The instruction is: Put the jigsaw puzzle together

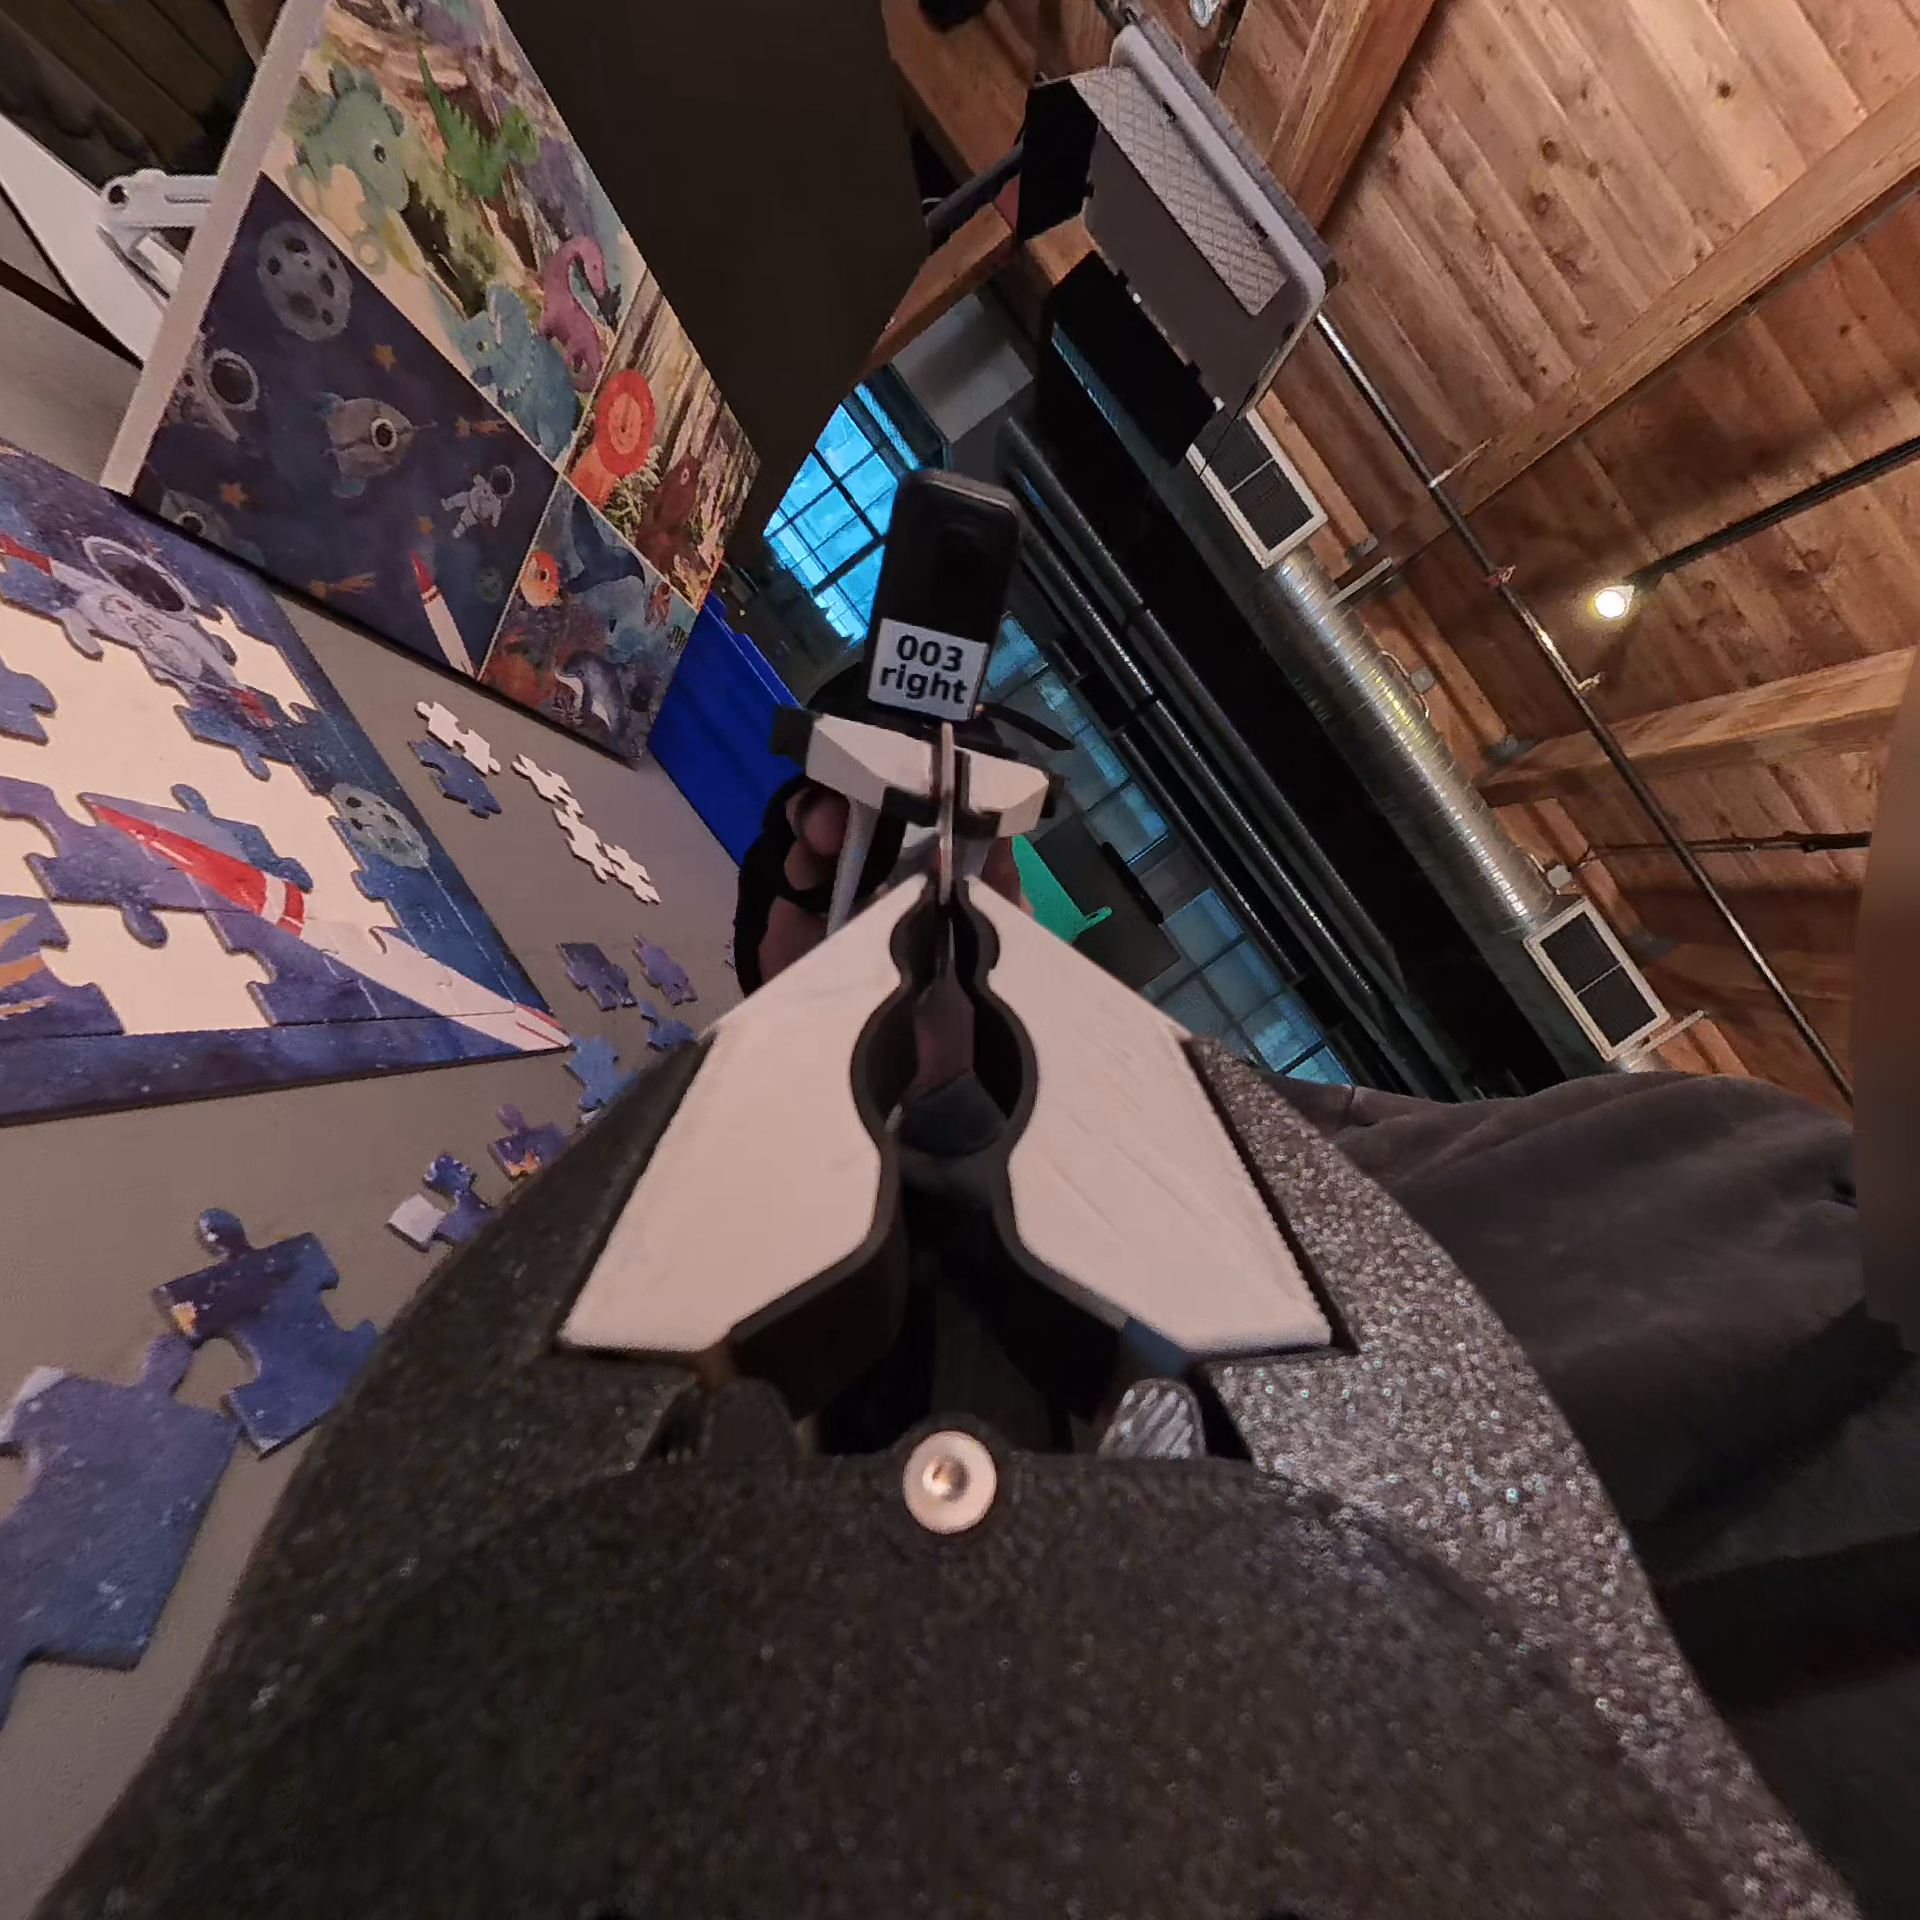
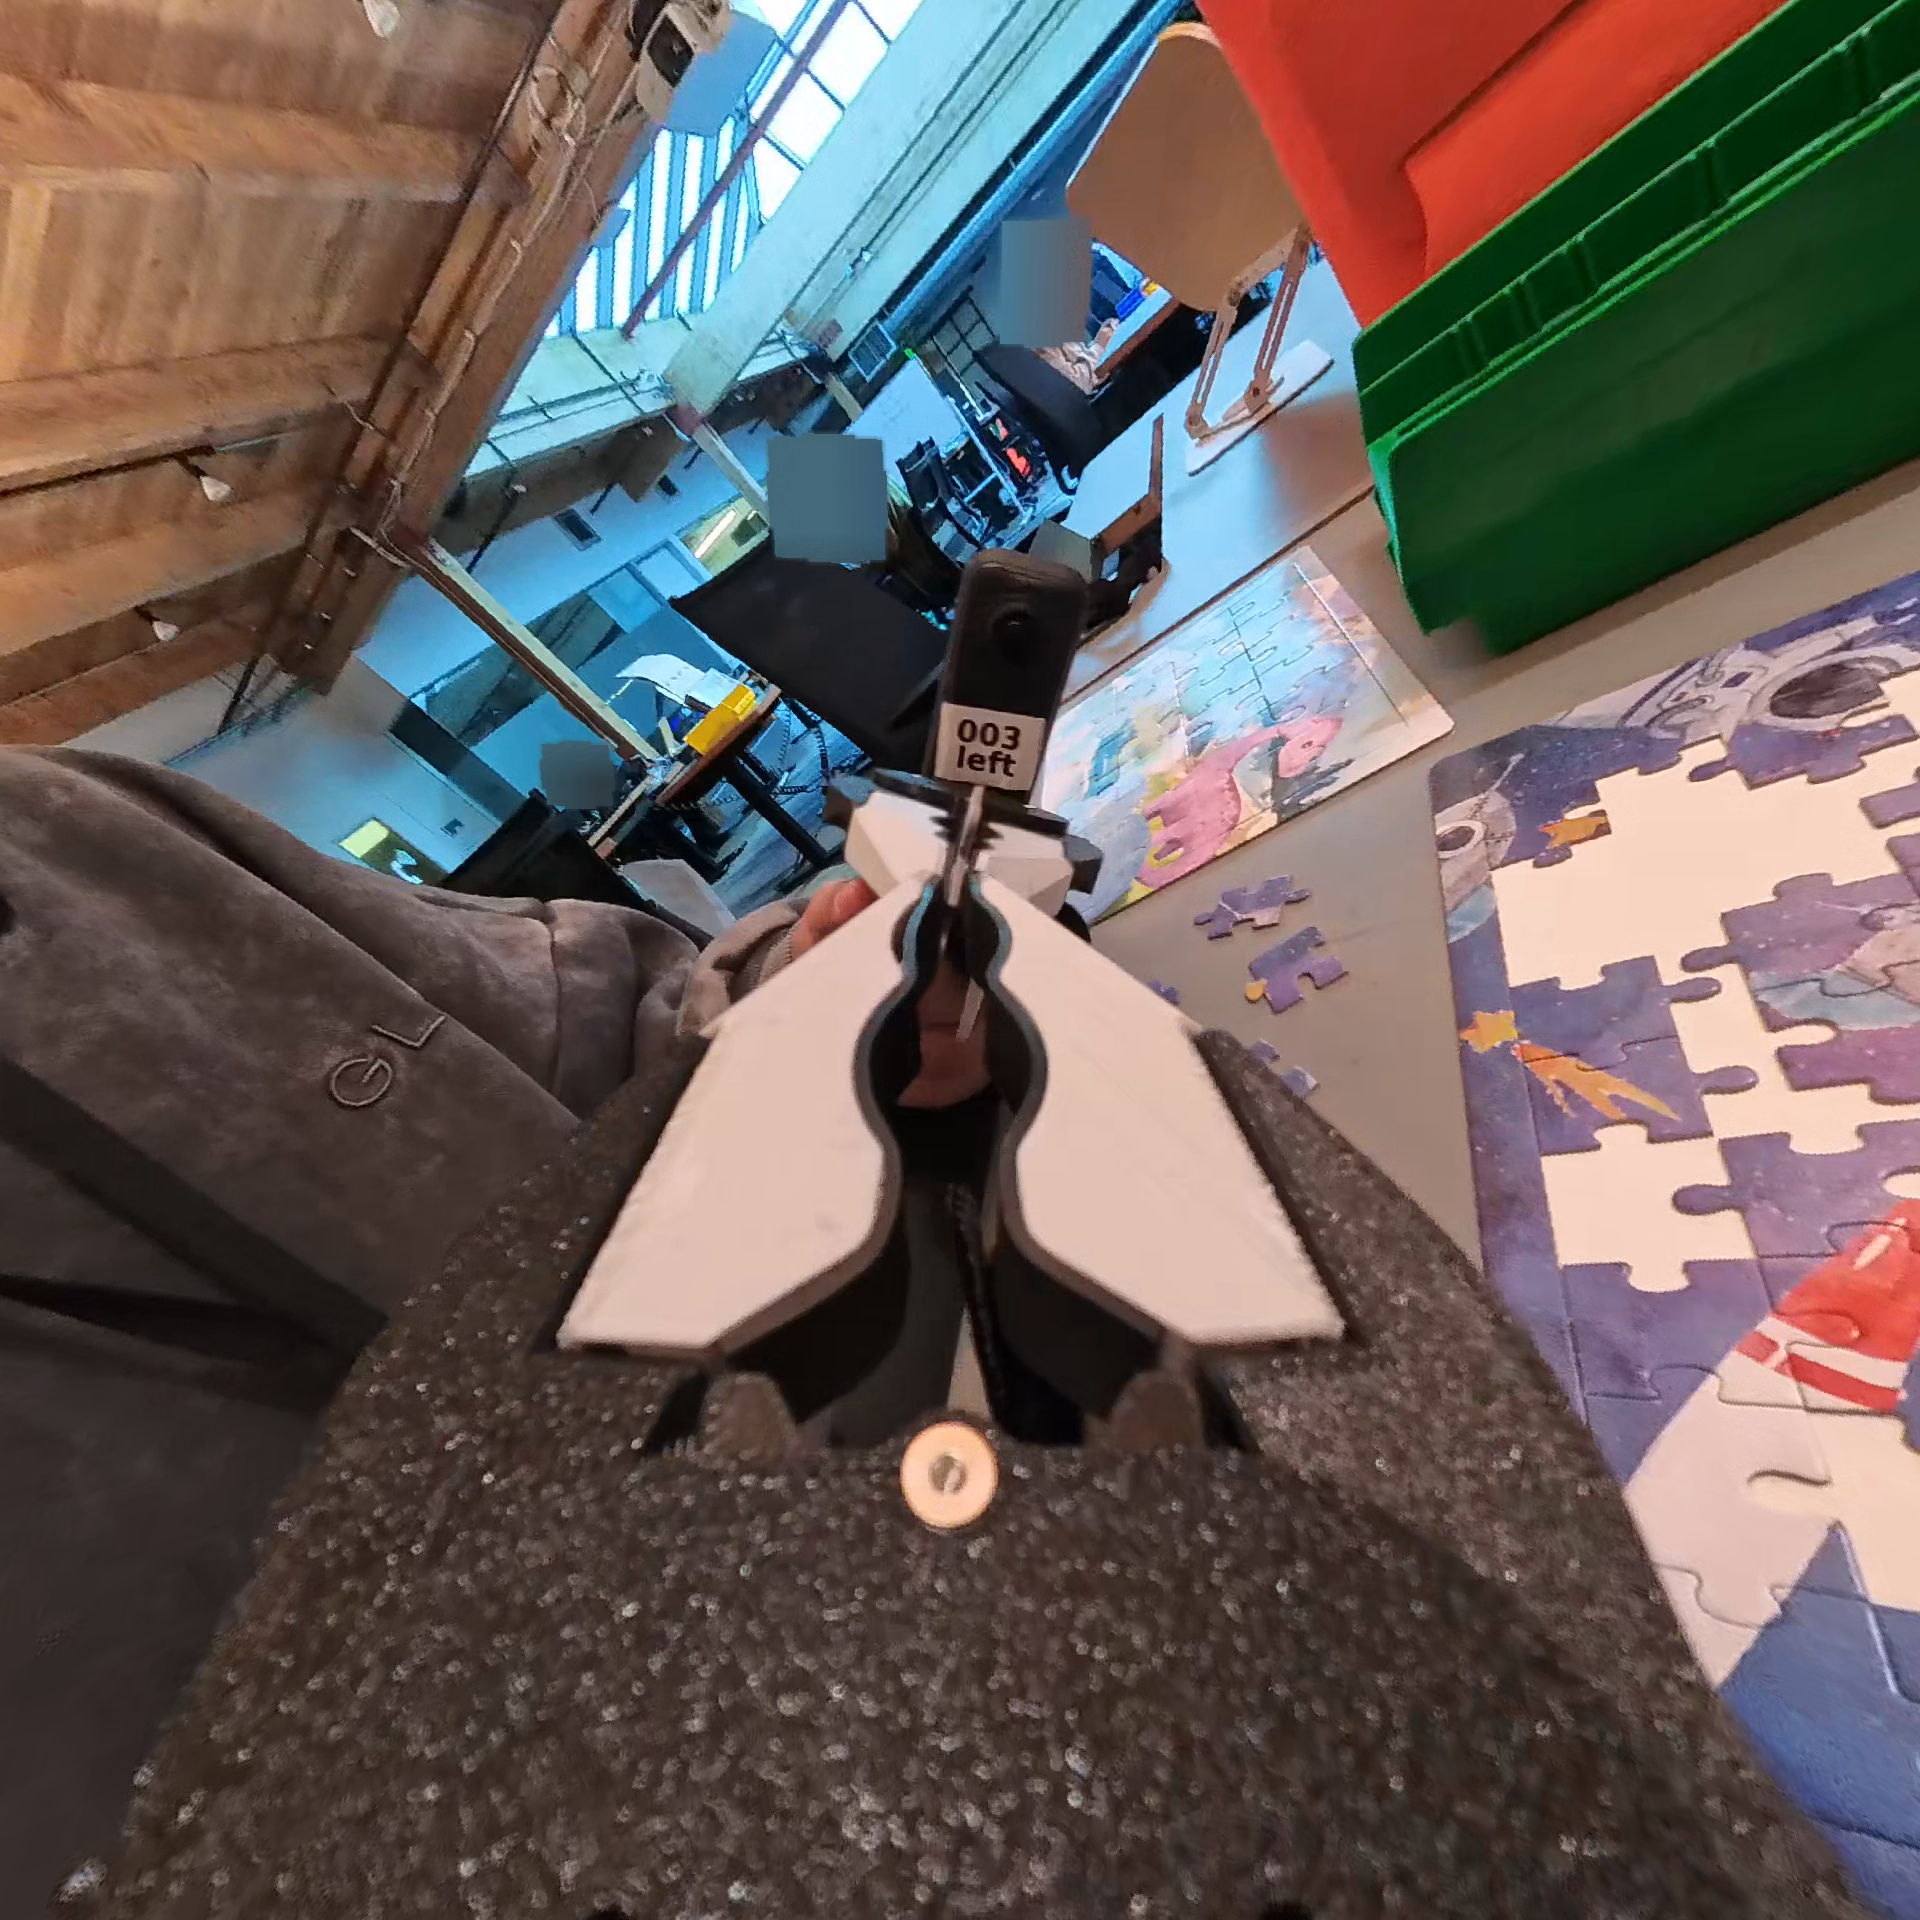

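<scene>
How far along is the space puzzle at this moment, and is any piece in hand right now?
Roughly half done. The space puzzle has its border and patches of astronaut and rocket joined, with white gaps between them. In hand: the left gripper and right gripper meet tip to tip in the air, both shut on one thin piece seen edge-on. Left: loose pieces on the table beside the puzzle.

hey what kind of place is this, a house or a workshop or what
Probably a shared workshop or loft-style lab, not a house: exposed timber ceiling with a bare metal duct, work desks farther back, and stacked green storage bins beside the space jigsaw puzzle.
</scene>
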Available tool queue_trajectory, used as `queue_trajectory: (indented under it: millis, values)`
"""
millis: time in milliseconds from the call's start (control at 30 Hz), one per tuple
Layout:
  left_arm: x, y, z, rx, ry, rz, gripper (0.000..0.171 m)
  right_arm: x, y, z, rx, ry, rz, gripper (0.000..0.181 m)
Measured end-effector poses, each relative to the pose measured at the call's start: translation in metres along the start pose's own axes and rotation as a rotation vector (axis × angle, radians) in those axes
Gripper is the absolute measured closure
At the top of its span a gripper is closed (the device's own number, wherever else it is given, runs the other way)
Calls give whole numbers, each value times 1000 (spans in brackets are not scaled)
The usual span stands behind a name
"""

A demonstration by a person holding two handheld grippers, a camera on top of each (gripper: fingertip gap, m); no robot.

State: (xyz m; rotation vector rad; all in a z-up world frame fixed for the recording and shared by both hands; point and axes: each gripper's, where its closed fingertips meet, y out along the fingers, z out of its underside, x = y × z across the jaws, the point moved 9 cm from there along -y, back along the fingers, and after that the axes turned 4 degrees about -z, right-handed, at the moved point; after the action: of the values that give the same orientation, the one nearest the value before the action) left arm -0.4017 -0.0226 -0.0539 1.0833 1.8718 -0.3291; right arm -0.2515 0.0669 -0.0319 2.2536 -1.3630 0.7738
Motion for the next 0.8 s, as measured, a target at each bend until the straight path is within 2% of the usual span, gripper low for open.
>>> queue_trajectory:
  millis: [100, 133, 167, 233, 300, 367, 467, 633, 800]
  values:
    - [5, -3, -3, -29, -26, -37, 171, -5, -3, 1, 8, -20, 68, 175]
    - [7, -5, -5, -46, -33, -54, 171, -7, -5, -1, 10, -55, 134, 166]
    - [9, -7, -6, -60, -39, -71, 171, -8, -7, -2, 27, -121, 209, 156]
    - [13, -10, -8, -84, -52, -95, 171, -5, -8, -2, 100, -327, 372, 152]
    - [15, -11, -9, -93, -61, -102, 171, 6, -1, 2, 189, -548, 491, 140]
    - [16, -10, -8, -88, -58, -119, 171, 14, 11, 9, 304, -659, 589, 137]
    - [18, -8, -5, -70, -28, -172, 171, 20, 23, 11, 380, -774, 716, 135]
    - [17, -3, -1, -45, 44, -243, 170, 19, 33, 16, 478, -842, 807, 143]
    - [15, 2, 2, -22, 58, -228, 170, 20, 33, 19, 481, -836, 809, 148]
